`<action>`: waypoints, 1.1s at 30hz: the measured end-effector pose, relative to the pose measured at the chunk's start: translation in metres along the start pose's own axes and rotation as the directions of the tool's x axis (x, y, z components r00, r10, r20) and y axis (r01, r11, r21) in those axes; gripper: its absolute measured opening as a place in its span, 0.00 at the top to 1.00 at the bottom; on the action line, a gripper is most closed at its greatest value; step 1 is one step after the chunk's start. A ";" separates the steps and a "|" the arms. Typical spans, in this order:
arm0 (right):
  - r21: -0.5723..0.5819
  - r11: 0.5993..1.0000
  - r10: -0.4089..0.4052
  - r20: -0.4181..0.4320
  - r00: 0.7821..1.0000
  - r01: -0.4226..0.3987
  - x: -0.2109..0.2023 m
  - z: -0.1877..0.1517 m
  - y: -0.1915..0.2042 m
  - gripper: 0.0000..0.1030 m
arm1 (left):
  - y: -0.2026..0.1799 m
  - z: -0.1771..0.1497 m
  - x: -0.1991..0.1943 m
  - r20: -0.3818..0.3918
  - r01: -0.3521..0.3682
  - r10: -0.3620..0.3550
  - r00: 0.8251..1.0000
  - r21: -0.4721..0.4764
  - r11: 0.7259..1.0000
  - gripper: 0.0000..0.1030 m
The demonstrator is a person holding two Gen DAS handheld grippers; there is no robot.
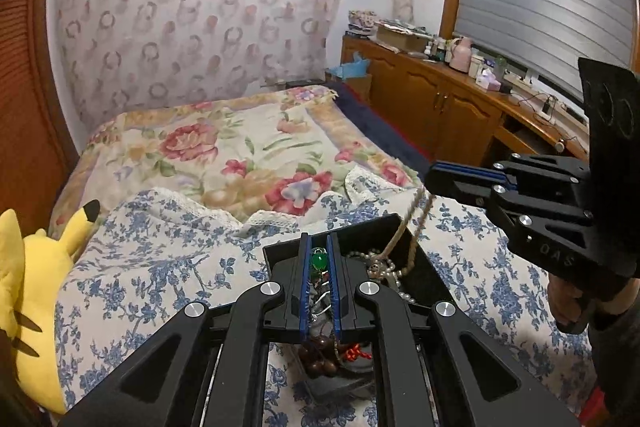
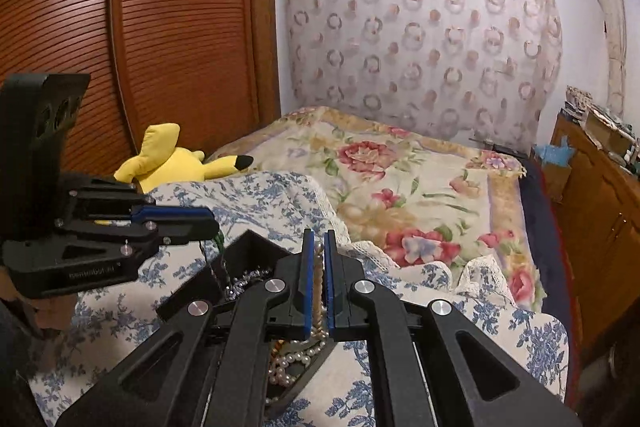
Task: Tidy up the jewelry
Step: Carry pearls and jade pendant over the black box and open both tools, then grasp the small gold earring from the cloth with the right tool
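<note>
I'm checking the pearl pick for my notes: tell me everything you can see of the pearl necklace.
The pearl necklace is a strand of small, round, glossy cream-white beads. The right claw is shut on it, so part hangs taut between the blue pads, while the rest lies coiled loosely in the black tray on the blue floral cloth. Its clasp is not visible.

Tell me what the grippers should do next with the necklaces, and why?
Probably lift the right gripper a little higher, slowly. It is shut on the pearl necklace, whose lower loops still lie piled in the black tray beside other jewelry. The left gripper is shut on the green bead necklace above the same tray, so a gentle pull should show whether the strands are tangled.
</note>
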State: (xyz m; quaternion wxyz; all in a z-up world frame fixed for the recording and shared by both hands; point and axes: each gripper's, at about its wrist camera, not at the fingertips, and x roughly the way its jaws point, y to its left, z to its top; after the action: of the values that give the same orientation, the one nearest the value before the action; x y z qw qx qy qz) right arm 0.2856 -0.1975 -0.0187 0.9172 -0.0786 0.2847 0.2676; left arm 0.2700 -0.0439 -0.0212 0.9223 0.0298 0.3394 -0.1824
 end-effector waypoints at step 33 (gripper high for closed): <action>0.015 0.993 0.119 -0.203 0.972 -0.118 -0.063 -0.148 0.086 0.83 | -0.023 -0.110 -0.061 -0.023 -0.015 0.015 1.000 0.011 1.000 0.16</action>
State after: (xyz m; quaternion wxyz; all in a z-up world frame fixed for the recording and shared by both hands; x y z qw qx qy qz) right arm 0.1252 -0.1967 -0.1048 0.8657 -0.0872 0.3817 0.3120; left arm 0.1516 -0.0270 -0.0653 0.9195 0.0395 0.3488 -0.1768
